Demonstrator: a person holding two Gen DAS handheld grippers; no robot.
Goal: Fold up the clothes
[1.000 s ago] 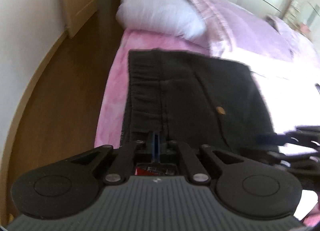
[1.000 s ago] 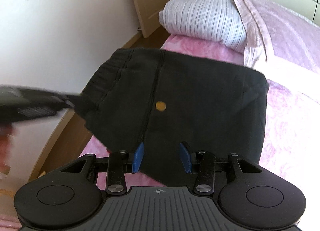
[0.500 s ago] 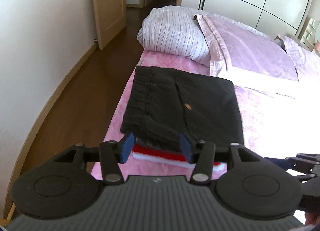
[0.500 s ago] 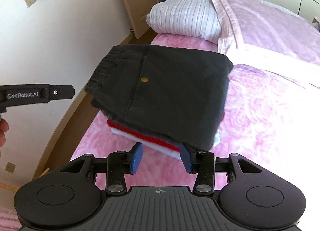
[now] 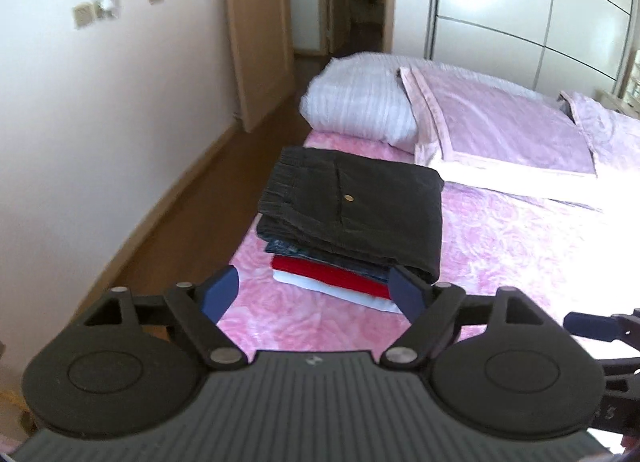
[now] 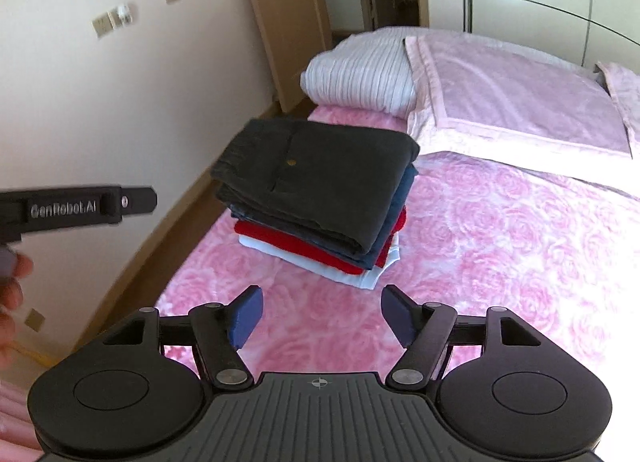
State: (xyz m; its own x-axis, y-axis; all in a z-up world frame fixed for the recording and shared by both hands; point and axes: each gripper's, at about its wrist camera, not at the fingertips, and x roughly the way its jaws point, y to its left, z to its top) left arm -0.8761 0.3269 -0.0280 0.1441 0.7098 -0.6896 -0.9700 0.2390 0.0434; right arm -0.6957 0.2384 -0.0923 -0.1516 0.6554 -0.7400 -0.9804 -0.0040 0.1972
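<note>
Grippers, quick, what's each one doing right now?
Left gripper: empty, jaws opening.
Right gripper: empty, jaws opening.

On the bed [image 6: 500, 230] ahead of me, a stack of folded clothes [image 6: 320, 198] sits near the left edge, with the folded trousers [image 5: 356, 206] on top. Behind the stack, a pillow [image 5: 360, 102] lies at the head of the bed; a blanket [image 5: 500, 122] is to the right of the pillow. Left of the bed, a strip of floor [image 5: 192, 214] runs along the wall [image 5: 100, 122]. A door [image 5: 256, 30] stands behind that strip. Wardrobe panels [image 5: 520, 22] stand beyond the bed.
</note>
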